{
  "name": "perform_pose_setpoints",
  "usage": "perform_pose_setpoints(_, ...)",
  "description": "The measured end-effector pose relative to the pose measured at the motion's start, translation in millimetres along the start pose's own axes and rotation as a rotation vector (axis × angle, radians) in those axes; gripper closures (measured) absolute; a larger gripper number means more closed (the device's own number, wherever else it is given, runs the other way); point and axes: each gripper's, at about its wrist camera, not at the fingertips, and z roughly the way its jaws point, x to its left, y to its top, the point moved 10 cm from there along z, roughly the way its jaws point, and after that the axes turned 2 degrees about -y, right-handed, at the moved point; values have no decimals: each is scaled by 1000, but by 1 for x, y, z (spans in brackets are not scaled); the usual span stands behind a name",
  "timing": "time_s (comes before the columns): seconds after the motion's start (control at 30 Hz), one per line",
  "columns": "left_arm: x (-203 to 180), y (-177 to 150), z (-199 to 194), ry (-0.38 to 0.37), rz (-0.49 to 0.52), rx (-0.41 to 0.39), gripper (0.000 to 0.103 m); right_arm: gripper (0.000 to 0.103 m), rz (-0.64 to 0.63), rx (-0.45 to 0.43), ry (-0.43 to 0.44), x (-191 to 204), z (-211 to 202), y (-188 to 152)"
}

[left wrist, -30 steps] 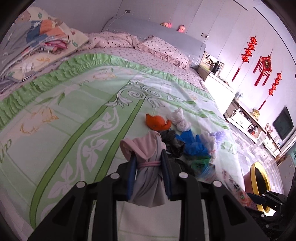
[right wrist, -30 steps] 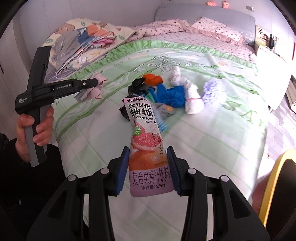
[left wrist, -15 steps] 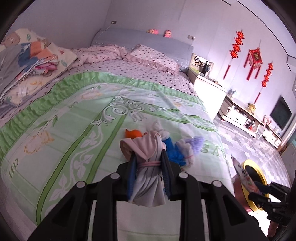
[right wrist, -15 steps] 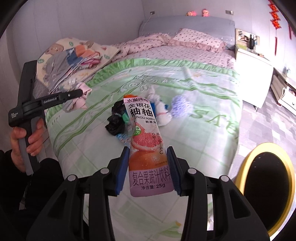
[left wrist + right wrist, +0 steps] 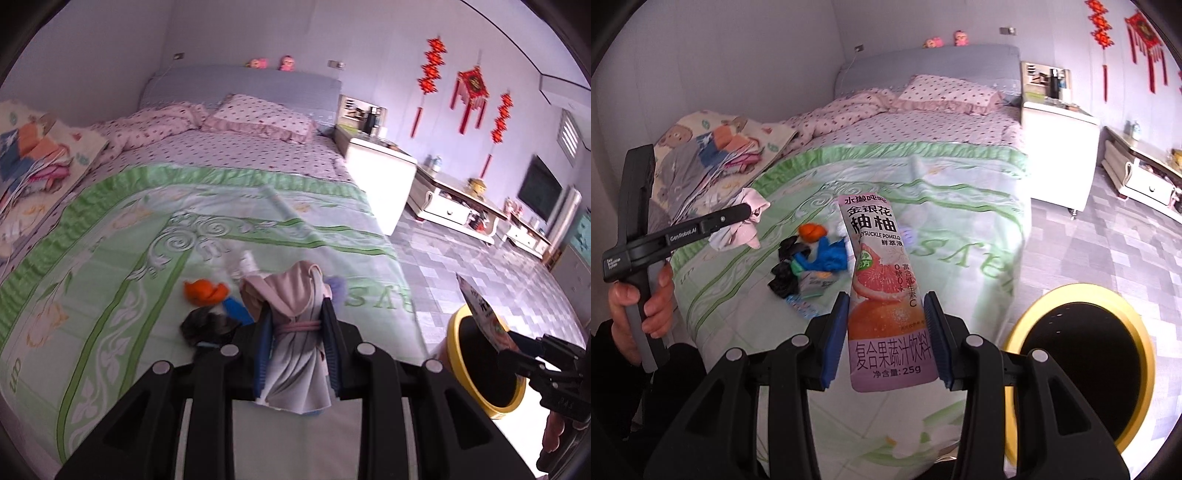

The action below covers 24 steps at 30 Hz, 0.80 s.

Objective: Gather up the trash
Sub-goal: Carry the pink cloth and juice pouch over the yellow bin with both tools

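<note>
right gripper point(image 5: 888, 332) clamped on drink pouch point(image 5: 882, 291) beside yellow-rimmed bin point(image 5: 1082, 373), left gripper point(image 5: 295, 339) clamped on cloth bundle point(image 5: 295, 332) over bed edge point(image 5: 410, 314)

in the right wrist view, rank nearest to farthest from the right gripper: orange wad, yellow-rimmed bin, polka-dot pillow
1. Yellow-rimmed bin, on the floor just right of the right gripper.
2. Orange wad, in the trash pile mid-bed, left.
3. Polka-dot pillow, by the headboard.

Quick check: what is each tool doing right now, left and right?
Left tool: closed on a pinkish-grey cloth bundle.
Right tool: closed on a pomelo drink pouch, near the yellow-rimmed bin.
</note>
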Motion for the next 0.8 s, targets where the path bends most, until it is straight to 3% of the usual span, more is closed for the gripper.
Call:
perform_pose_setpoints(0.27, -55, 12, 18, -63, 56, 10, 79, 63, 51, -27, -54, -43, -18, 5)
perform_pose_setpoints(0.8, -163, 3, 57, -186, 168, 72, 79, 63, 133, -52, -149, -121, -58, -3)
